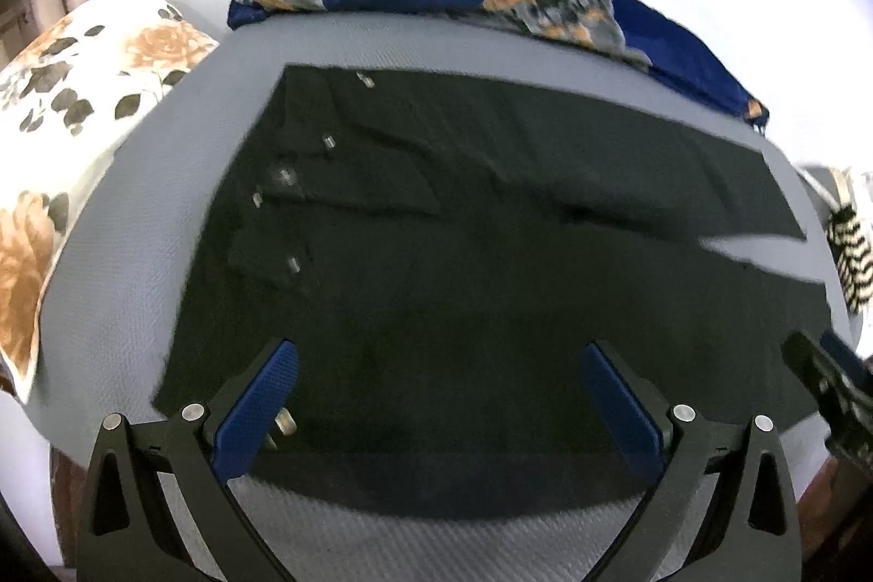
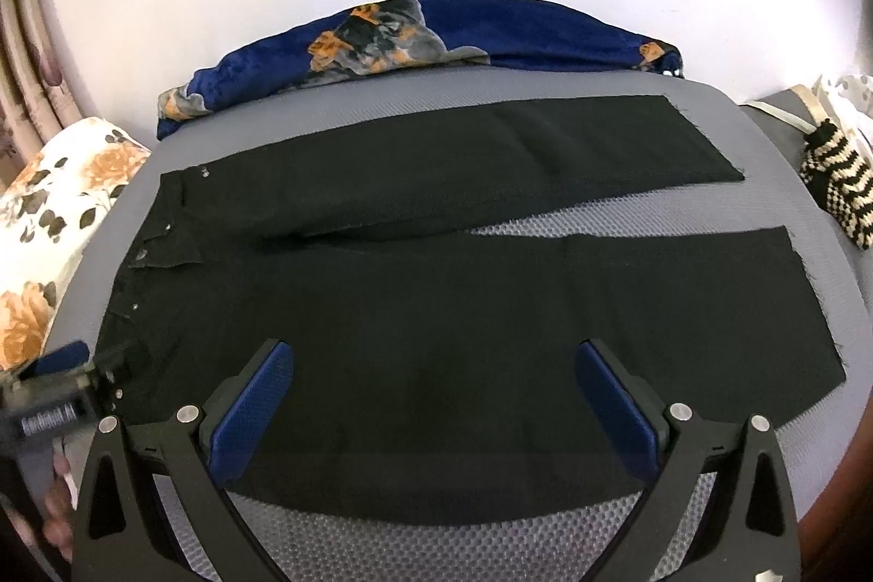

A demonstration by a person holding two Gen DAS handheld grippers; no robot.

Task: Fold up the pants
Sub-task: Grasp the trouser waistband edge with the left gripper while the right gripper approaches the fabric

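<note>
Black pants (image 2: 436, 298) lie flat on a grey mattress (image 2: 545, 216), waistband at the left with metal buttons, both legs stretched to the right with a grey gap between them. They also fill the left wrist view (image 1: 436, 255). My left gripper (image 1: 439, 380) is open and empty, hovering over the near leg close to the waist. My right gripper (image 2: 436, 380) is open and empty above the near leg. The left gripper also shows blurred at the lower left of the right wrist view (image 2: 76, 385).
A blue floral blanket (image 2: 436, 36) lies bunched along the far edge against a white wall. A white floral pillow (image 2: 49, 211) is at the left. A black-and-cream striped knit item (image 2: 840, 184) sits at the right edge.
</note>
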